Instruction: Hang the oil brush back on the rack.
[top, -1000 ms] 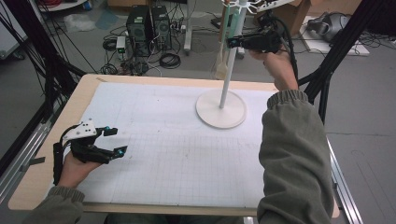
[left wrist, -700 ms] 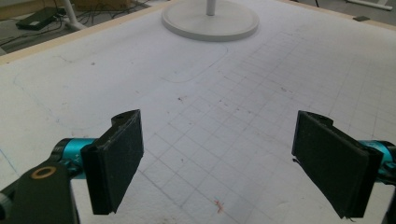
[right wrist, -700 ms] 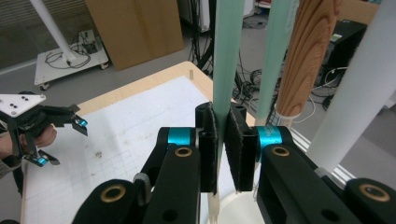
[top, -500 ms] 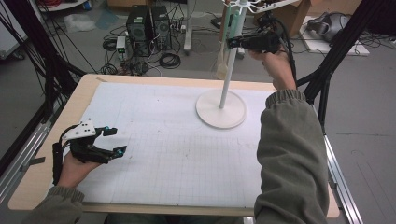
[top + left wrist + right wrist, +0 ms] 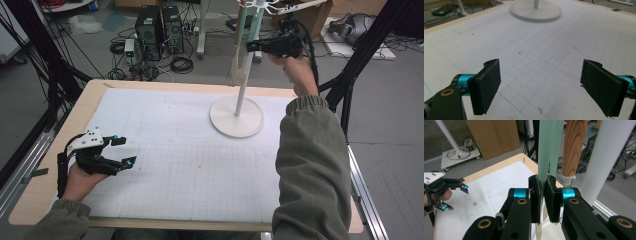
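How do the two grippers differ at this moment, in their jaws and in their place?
The left gripper has its jaws wide apart with nothing between them; the right gripper has its jaws shut on a pale green handle hanging from the white stand. The left gripper rests low on the gridded mat; the right gripper is held high beside the stand's pole. Both have black pads and blue fittings.

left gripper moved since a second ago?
No. The left gripper sits at the same near-left spot on the white gridded mat, jaws open.
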### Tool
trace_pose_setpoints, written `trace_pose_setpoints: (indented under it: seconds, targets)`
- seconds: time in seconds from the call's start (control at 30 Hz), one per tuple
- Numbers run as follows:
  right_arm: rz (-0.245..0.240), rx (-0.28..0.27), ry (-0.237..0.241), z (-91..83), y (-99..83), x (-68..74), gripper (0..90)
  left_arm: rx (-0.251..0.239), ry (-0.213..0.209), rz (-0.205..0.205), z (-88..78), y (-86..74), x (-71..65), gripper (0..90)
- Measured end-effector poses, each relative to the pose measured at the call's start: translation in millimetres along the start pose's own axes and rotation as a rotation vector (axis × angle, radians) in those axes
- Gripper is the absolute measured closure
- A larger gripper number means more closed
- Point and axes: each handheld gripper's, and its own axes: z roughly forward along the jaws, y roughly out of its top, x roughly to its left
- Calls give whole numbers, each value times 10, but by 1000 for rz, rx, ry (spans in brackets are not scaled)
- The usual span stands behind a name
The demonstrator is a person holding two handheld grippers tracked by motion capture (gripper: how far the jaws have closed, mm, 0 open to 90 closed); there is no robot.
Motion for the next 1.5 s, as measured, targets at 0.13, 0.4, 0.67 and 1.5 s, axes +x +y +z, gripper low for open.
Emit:
trace_pose_setpoints:
  seconds: [0.13,0.4,0.67,1.5]
  targets:
    - [1,0,-10,14,-6,-1,833,-3,0,-5,-4,-3,3,171]
    - [1,-18,-30,8,-17,21,796,-4,1,-4,-5,-2,3,170]
    - [18,-46,-67,-104,-129,10,693,-2,-2,-5,11,0,-1,169]
    - [66,-105,-117,-317,-741,302,319,13,-6,-10,81,13,3,139]
